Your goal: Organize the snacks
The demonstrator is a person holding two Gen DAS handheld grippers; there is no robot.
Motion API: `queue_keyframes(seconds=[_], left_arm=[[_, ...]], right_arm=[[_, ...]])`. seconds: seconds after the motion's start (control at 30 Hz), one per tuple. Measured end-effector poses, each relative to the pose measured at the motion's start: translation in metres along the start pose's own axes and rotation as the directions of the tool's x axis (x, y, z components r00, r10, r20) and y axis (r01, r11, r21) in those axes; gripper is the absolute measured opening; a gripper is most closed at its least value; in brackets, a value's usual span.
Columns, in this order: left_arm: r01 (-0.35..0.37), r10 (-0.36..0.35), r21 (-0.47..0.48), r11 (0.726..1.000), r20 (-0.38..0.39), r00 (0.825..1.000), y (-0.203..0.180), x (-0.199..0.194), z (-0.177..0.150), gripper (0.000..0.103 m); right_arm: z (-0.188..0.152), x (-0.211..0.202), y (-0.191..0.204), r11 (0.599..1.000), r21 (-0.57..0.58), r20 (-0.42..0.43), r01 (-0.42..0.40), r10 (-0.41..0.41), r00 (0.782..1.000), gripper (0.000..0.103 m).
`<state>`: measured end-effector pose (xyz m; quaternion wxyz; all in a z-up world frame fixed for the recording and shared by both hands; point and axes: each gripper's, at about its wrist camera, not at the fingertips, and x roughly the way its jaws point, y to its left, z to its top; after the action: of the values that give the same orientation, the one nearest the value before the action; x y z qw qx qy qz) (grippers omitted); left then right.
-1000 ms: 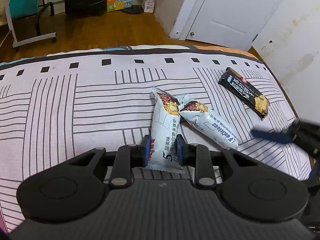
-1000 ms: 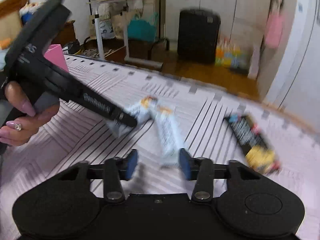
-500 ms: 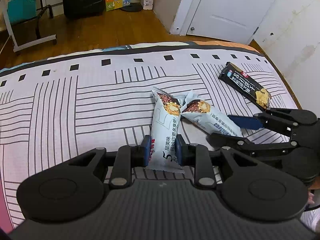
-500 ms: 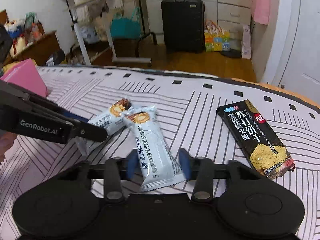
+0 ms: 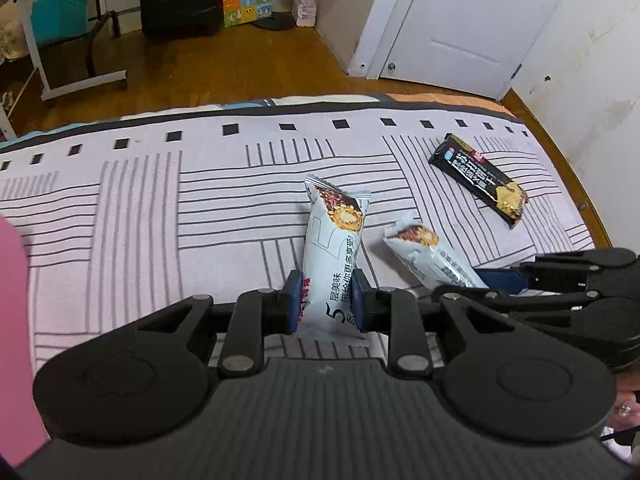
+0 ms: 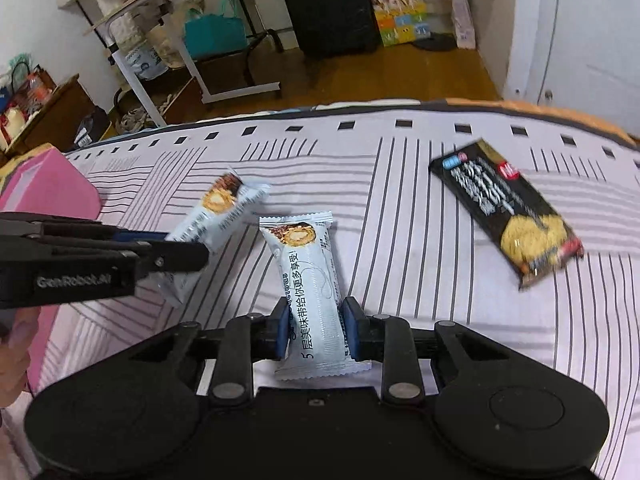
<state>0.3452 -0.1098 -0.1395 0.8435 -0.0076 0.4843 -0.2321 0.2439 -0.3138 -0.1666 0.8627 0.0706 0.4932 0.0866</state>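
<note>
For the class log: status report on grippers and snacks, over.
Left gripper shut on one white snack pack. Right gripper shut on second white pack. Black cracker pack on bedspread, unobstructed.

Black left gripper (image 5: 326, 300) with blue pads, shut on a pale blue-white wafer packet (image 5: 334, 256) printed with dark lettering, a red mark and a brown-and-gold biscuit picture. Black right gripper (image 6: 314, 328), blue pads too, clamped on a second pale blue-white packet (image 6: 310, 292) bearing the same biscuit picture. Black cracker pack (image 6: 506, 216) with white lettering, blue and red badges and a yellow cracker picture. Pale lilac bedspread (image 5: 140, 208) striped in dark grey line blocks, edged with black squares and a black band. Pink box (image 6: 44, 190) at left. Black suitcase (image 6: 326, 6), teal bag (image 6: 214, 34), brown wood floor (image 5: 224, 64), white door (image 5: 468, 20).
</note>
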Motion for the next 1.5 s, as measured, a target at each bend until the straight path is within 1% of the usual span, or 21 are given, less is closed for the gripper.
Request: queue_keyframes(seconds=[0.13, 0.23, 0.3, 0.37, 0.47, 0.53, 0.6, 0.67, 0.73, 0.8, 0.9, 1.0, 1.1, 1.27, 1.37, 1.5], left_arm=[[-0.019, 0.019, -0.005, 1.0, 0.009, 1.0, -0.003, -0.02, -0.007, 0.024], [-0.009, 0.009, -0.014, 1.0, 0.012, 1.0, -0.006, -0.032, -0.016, 0.024], [-0.009, 0.009, -0.025, 1.0, -0.002, 1.0, -0.007, -0.04, -0.023, 0.024], [-0.008, 0.008, -0.016, 1.0, -0.008, 1.0, -0.012, -0.047, -0.031, 0.024], [-0.035, 0.035, 0.014, 0.999, -0.009, 0.999, -0.017, -0.065, -0.047, 0.024], [-0.041, 0.042, 0.013, 0.999, -0.018, 0.999, -0.017, -0.078, -0.058, 0.024], [-0.018, 0.018, 0.01, 1.0, -0.029, 0.999, -0.017, -0.091, -0.069, 0.024], [-0.015, 0.016, 0.019, 1.0, -0.032, 0.999, -0.018, -0.105, -0.082, 0.024], [-0.019, 0.02, 0.036, 0.999, -0.033, 0.999, -0.02, -0.119, -0.094, 0.024], [-0.02, 0.023, 0.044, 0.999, -0.049, 0.999, -0.02, -0.131, -0.107, 0.024], [-0.011, 0.011, 0.006, 1.0, -0.075, 0.997, -0.012, -0.149, -0.125, 0.024], [-0.025, 0.024, -0.007, 1.0, -0.086, 0.996, -0.005, -0.168, -0.142, 0.024], [-0.033, 0.032, -0.015, 0.999, -0.076, 0.997, 0.004, -0.189, -0.153, 0.024], [-0.042, 0.04, -0.05, 0.998, -0.039, 0.998, 0.024, -0.225, -0.163, 0.024], [-0.049, 0.047, -0.061, 0.997, -0.033, 0.998, 0.035, -0.243, -0.168, 0.024], [-0.072, 0.072, -0.066, 0.995, -0.003, 0.997, 0.049, -0.268, -0.172, 0.024]], right_arm=[[-0.006, -0.01, 0.005, 1.0, -0.004, -0.008, 0.011, -0.011, 1.0, 0.032], [-0.009, -0.023, 0.012, 1.0, -0.019, 0.002, 0.022, -0.022, 1.0, 0.032], [-0.013, -0.032, 0.017, 0.999, -0.026, 0.014, 0.021, -0.02, 1.0, 0.032], [-0.019, -0.04, 0.022, 0.999, -0.027, 0.023, 0.017, -0.017, 1.0, 0.032], [-0.03, -0.053, 0.029, 1.0, -0.024, 0.033, 0.012, -0.012, 0.999, 0.032], [-0.041, -0.06, 0.033, 1.0, -0.019, 0.031, 0.015, -0.014, 0.999, 0.032], [-0.056, -0.068, 0.036, 1.0, 0.009, 0.028, 0.018, -0.019, 0.999, 0.032], [-0.071, -0.073, 0.039, 0.999, 0.035, 0.014, 0.008, -0.009, 1.0, 0.032], [-0.085, -0.08, 0.046, 0.999, 0.036, 0.014, 0.014, -0.014, 1.0, 0.032], [-0.096, -0.087, 0.054, 0.999, 0.033, 0.016, 0.012, -0.012, 1.0, 0.032], [-0.109, -0.104, 0.072, 1.0, 0.018, 0.037, 0.014, -0.014, 0.999, 0.032], [-0.118, -0.119, 0.09, 1.0, -0.003, 0.047, -0.017, 0.017, 0.999, 0.032], [-0.126, -0.134, 0.113, 0.998, -0.053, 0.051, -0.028, 0.031, 0.998, 0.032], [-0.13, -0.158, 0.15, 0.987, -0.143, 0.047, -0.077, 0.085, 0.995, 0.032], [-0.128, -0.17, 0.168, 0.98, -0.169, 0.044, -0.109, 0.118, 0.992, 0.033], [-0.125, -0.181, 0.19, 0.97, -0.202, 0.047, -0.138, 0.151, 0.987, 0.033]])
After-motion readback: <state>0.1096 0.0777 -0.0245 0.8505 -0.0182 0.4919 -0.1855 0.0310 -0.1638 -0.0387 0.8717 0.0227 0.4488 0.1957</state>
